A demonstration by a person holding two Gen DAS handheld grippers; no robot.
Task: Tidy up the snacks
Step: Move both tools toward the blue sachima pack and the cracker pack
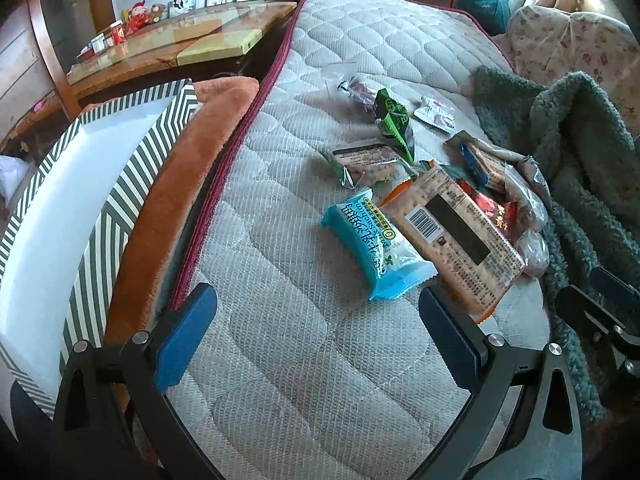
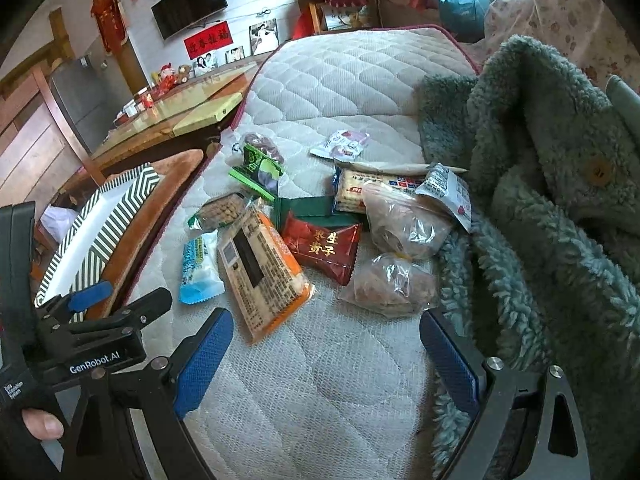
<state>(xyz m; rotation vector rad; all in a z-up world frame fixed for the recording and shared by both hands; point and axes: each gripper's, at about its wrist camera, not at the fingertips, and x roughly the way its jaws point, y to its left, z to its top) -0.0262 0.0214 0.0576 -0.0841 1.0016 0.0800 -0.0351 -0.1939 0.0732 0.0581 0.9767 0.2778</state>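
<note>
Several snack packets lie in a loose pile on the quilted mattress. A light blue packet and a long orange cracker pack lie nearest my left gripper, which is open and empty just short of them. In the right wrist view the cracker pack, a red packet and two clear bags lie just ahead of my right gripper, open and empty. The striped box with a white inside stands to the left of the mattress. The left gripper's fingers show at left.
A green packet, a white packet and a biscuit pack lie farther back. A green fleece garment is heaped on the right. A brown cushion lies under the box. A wooden table stands behind.
</note>
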